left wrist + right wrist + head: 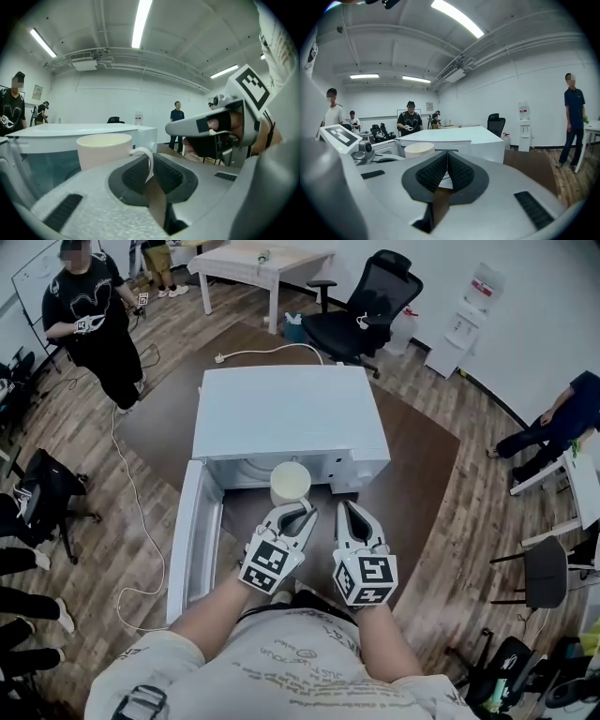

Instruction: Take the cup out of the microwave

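— What has the left gripper (pixel 296 512) got?
— Its jaws are pinched on the thin handle (pixel 148 159) of the cream cup (pixel 291 482), at its 12 o'clock.
— And the right gripper (pixel 349 510)?
— At the left one's 3 o'clock, jaws pressed together, nothing between them.
— Where's the cup?
— At the mouth of the white microwave (pixel 281 413), whose door (pixel 192 540) hangs open at 9 o'clock, on the brown table (pixel 422 456).
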{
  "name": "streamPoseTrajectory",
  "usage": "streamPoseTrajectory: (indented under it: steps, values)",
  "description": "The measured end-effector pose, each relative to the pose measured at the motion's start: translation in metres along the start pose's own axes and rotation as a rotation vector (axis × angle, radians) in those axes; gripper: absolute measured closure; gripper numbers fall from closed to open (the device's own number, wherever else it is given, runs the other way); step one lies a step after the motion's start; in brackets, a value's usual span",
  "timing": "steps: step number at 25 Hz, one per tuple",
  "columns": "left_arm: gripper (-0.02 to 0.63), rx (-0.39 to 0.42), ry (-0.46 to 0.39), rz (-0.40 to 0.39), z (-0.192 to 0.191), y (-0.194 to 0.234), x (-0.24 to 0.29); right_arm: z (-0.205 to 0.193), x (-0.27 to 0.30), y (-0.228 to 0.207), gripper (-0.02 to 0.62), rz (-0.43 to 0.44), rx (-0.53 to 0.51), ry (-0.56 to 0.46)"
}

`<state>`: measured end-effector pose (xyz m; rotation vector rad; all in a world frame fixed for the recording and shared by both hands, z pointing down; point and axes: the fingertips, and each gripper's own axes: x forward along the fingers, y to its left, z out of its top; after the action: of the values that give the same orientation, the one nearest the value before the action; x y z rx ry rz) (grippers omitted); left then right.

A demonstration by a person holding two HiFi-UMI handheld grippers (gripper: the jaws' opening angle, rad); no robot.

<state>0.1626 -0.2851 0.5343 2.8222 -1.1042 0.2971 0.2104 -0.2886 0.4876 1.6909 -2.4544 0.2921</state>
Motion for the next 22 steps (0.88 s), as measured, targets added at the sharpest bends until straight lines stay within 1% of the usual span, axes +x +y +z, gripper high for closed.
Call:
streamPoseTrajectory:
  steps: [5,9,14,20,22]
  values:
    - [0.568,0.012,-0.032,-0.013,0.025,-0.014,-0.01,0.003,-0.005,0.003,0.578,-0.019,-0.018,-0.03]
    - [0.568,0.022,-0.05,0.001,0.038,-0.015,-0.013,0.006,-0.006,0.005,0.58,-0.004,-0.02,-0.043]
    - [0.568,0.003,-0.043,0.021,0.04,-0.012,-0.013,0.007,-0.006,0.005,0.581,0.024,-0.008,-0.049]
    - [0.568,0.012,-0.044,0.036,0.044,-0.012,-0.01,0.007,-0.005,0.003,0.581,0.046,-0.004,-0.043]
    - [0.568,0.014,-0.04,0.031,0.041,-0.015,-0.01,0.006,-0.006,0.003,0.581,0.051,-0.004,-0.041]
